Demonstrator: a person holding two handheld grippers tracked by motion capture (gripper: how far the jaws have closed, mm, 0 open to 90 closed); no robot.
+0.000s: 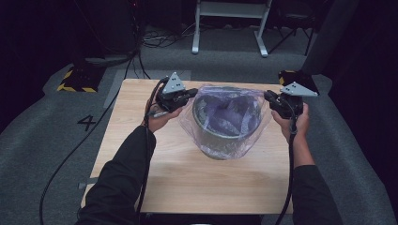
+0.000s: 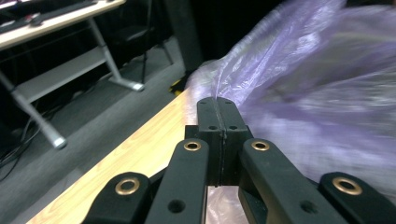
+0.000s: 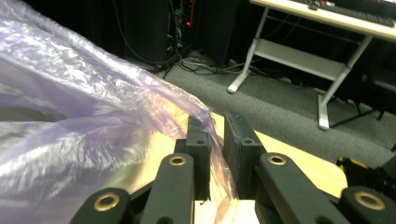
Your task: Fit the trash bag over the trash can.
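Observation:
A round grey pot [image 1: 220, 140] stands in the middle of the wooden table [image 1: 187, 178], lined with a thin purple plastic bag [image 1: 230, 112] whose rim spreads out over the pot's edge. My left gripper [image 1: 191, 94] is at the bag's left rim. In the left gripper view its jaws [image 2: 217, 100] are pressed together, with a gathered fold of the bag [image 2: 299, 93] pinched at their tips. My right gripper [image 1: 269, 96] is at the bag's right rim. In the right gripper view a gap shows between its jaws [image 3: 217, 119], and the bag's film [image 3: 93, 121] drapes over one jaw and hangs into that gap.
A white-legged desk [image 1: 230, 23] stands behind the table on grey carpet, with cables on the floor. A yellow-and-black striped block [image 1: 77, 82] lies at the far left, and another [image 1: 286, 75] sits by the table's far right corner. Dark curtains close off both sides.

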